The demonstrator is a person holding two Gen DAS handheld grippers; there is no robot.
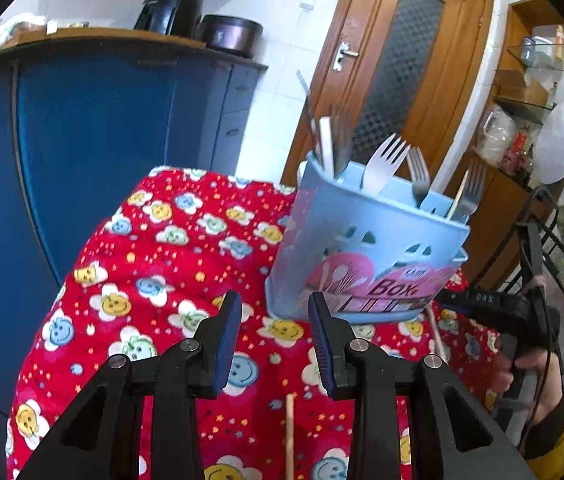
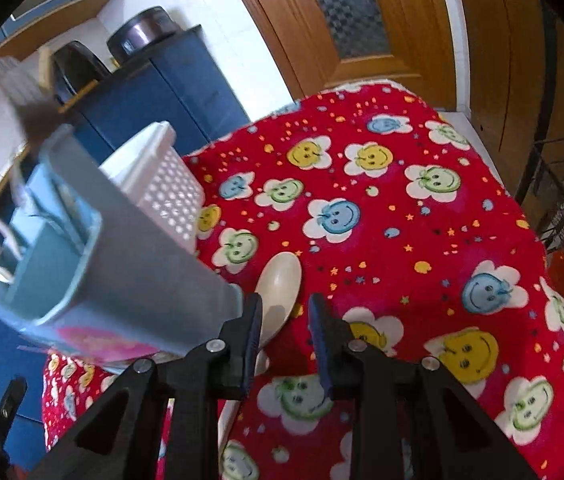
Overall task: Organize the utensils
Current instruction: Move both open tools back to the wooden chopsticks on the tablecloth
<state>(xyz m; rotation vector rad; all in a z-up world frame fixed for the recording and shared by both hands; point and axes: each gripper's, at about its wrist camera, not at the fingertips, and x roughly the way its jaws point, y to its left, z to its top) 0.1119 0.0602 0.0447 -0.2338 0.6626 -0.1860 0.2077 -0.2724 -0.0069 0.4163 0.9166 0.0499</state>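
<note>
Left wrist view. The left hand-held gripper (image 1: 275, 334) hangs over the counter (image 1: 154, 256), which is draped in a red cloth printed with smiling flowers; its jaws stand partly apart with nothing between them. Just ahead and to the right stands the blue cutlery holder (image 1: 366, 264), upright, already carrying several forks (image 1: 386, 160) and other handles in its compartments. A thin wooden stick (image 1: 290, 432) lies on the cloth below the jaws, running toward the lower edge. At far right a person's hand (image 1: 538, 376) in a yellow sleeve grips the other tool. Behind are a blue cabinet (image 1: 94, 152) and a wooden door (image 1: 406, 68).

Right wrist view. The right hand-held gripper (image 2: 285, 338) points down at a pale spoon (image 2: 280, 292) lying on the cloth; the bowl lies ahead of the jaws and the handle runs back beneath them. The jaws are partly apart and appear not to press on it. The blue cutlery holder (image 2: 94, 248) looms blurred at left, close beside the left finger, with a white perforated basket (image 2: 162, 188) behind it.

Step in hand, as judged: picking loose utensils off the cloth for the holder. The next move calls for lowering the right jaws astride the spoon handle and closing, then lifting it over the holder's rim. The holder's near wall crowds that finger, and the soft cloth may let the flat spoon slip.
</note>
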